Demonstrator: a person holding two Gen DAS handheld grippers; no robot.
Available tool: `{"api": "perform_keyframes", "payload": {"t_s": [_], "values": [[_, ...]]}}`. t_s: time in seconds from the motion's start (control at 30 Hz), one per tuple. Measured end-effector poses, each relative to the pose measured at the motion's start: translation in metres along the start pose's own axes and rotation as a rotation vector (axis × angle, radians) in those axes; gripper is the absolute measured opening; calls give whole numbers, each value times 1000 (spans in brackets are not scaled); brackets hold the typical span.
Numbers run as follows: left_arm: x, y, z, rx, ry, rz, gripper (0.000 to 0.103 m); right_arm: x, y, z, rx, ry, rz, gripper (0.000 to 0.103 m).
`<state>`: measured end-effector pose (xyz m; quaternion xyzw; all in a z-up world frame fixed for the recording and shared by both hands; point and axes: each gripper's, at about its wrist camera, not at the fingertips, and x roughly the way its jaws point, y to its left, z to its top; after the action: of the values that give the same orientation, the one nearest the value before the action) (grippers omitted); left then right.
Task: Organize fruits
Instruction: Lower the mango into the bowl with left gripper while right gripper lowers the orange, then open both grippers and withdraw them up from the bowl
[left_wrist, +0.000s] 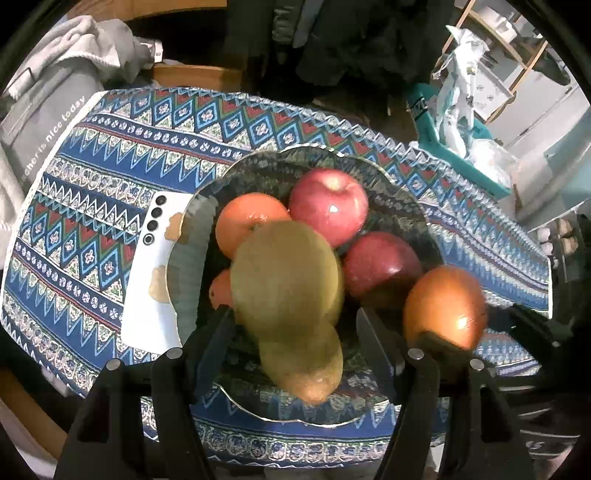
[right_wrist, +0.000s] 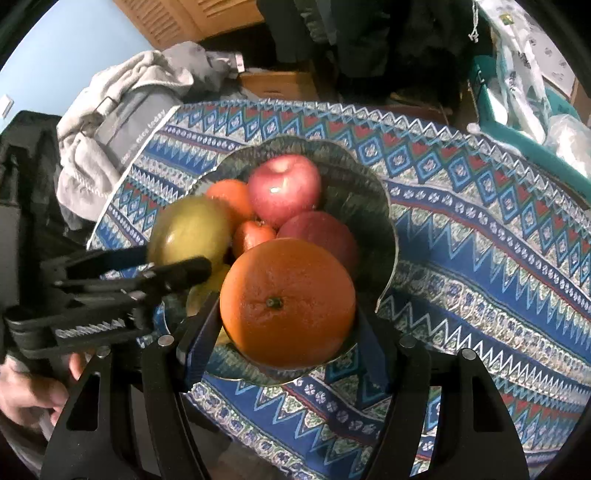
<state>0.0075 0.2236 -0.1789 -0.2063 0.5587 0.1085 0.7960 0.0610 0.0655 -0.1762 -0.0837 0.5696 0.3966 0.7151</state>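
Observation:
A glass bowl (left_wrist: 192, 206) (right_wrist: 391, 229) stands on a patterned blue tablecloth (left_wrist: 110, 155). It holds a pink apple (left_wrist: 328, 206) (right_wrist: 284, 188), a dark red apple (left_wrist: 380, 266) (right_wrist: 317, 232), an orange (left_wrist: 247, 221) (right_wrist: 229, 195) and a small tangerine (left_wrist: 221, 288) (right_wrist: 253, 234). My left gripper (left_wrist: 291, 314) (right_wrist: 177, 262) is shut on a green-yellow pear (left_wrist: 288, 273) (right_wrist: 188, 229), just above the bowl's near left side. My right gripper (right_wrist: 284, 314) is shut on a large orange (right_wrist: 288, 299) (left_wrist: 443, 306), over the bowl's near rim.
A white phone (left_wrist: 155, 269) lies on the cloth left of the bowl, partly under its rim. Grey clothes (left_wrist: 55, 92) (right_wrist: 122, 110) are heaped at the far left. A teal box with plastic bags (left_wrist: 461, 147) stands at the far right. A hand (right_wrist: 29, 391) holds the left gripper.

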Motion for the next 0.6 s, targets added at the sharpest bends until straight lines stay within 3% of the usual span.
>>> {"api": "perform_keyframes", "payload": {"t_s": [0.2, 0.37, 0.6], "values": [[-10, -4, 1, 6, -15, -12, 75, 9, 3, -3, -6, 27, -11, 71], [-24, -7, 1, 7, -41, -24, 75, -5, 4, 0, 2, -20, 23, 71], [-44, -5, -1, -10, -79, -45, 76, -38, 6, 8, -28, -89, -60, 71]]}}
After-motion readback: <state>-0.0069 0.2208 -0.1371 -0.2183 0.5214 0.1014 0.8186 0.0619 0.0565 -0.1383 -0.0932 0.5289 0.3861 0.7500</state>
